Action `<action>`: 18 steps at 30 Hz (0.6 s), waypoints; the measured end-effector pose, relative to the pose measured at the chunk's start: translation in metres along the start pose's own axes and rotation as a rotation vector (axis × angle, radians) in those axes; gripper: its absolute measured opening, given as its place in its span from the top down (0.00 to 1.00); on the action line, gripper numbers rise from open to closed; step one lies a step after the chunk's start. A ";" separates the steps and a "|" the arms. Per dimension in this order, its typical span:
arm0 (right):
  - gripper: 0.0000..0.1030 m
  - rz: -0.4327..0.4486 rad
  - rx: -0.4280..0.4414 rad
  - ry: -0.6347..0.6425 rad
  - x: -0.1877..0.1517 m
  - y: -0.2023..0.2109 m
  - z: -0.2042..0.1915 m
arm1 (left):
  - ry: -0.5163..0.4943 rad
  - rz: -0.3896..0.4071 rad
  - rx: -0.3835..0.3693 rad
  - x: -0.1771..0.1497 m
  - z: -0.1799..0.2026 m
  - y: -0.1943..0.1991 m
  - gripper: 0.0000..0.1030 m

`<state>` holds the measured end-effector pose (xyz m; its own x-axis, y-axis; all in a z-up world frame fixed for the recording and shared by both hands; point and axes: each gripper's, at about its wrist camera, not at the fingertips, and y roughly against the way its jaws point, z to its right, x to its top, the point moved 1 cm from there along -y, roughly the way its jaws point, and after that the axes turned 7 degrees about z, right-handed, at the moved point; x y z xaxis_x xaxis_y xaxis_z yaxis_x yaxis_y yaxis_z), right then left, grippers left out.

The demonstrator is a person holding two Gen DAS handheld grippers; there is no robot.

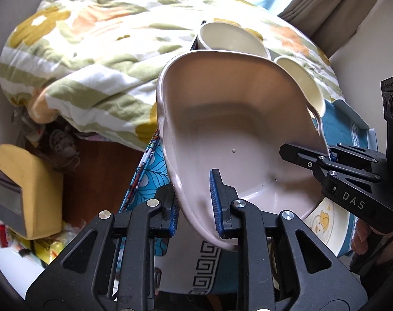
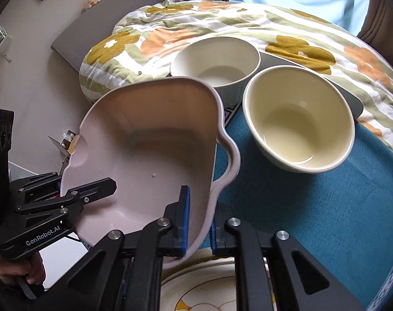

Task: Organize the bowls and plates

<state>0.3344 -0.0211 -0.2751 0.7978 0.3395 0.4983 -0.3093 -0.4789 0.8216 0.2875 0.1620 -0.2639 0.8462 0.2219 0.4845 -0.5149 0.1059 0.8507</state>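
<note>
A pale pink dish [image 1: 235,129] with handle lobes is tilted between both grippers over the teal cloth [image 2: 300,207]. My left gripper [image 1: 195,210] is shut on its near rim, one blue pad inside and one outside. My right gripper [image 2: 199,226] is shut on the opposite rim [image 2: 149,150]; in the left wrist view it clamps the dish's right edge [image 1: 326,155]. The left gripper [image 2: 66,191] shows at the left of the right wrist view. Two cream bowls [image 2: 214,62] [image 2: 300,119] stand upright behind the dish. A plate with a yellow drawing [image 1: 323,223] lies beneath it.
A floral quilt [image 1: 92,51] fills the background behind the bowls. Below the left gripper lies a white plate with a black key-pattern border [image 1: 204,267]. A yellow padded object [image 1: 25,189] sits low at the left. A person's hand [image 2: 15,272] grips the left handle.
</note>
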 end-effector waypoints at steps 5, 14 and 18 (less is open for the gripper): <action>0.89 0.085 0.012 0.000 -0.011 0.051 0.000 | -0.052 0.064 0.029 -0.005 0.036 0.044 0.82; 0.89 0.218 -0.036 -0.063 -0.076 0.171 0.055 | -0.162 0.119 -0.018 -0.033 0.162 0.102 0.82; 0.89 0.242 -0.089 -0.122 -0.112 0.212 0.093 | -0.204 0.105 -0.067 -0.057 0.222 0.104 0.82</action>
<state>0.2278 -0.2362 -0.1829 0.7496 0.1214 0.6506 -0.5384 -0.4599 0.7061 0.2165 -0.0549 -0.1574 0.7944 0.0349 0.6063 -0.6034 0.1584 0.7815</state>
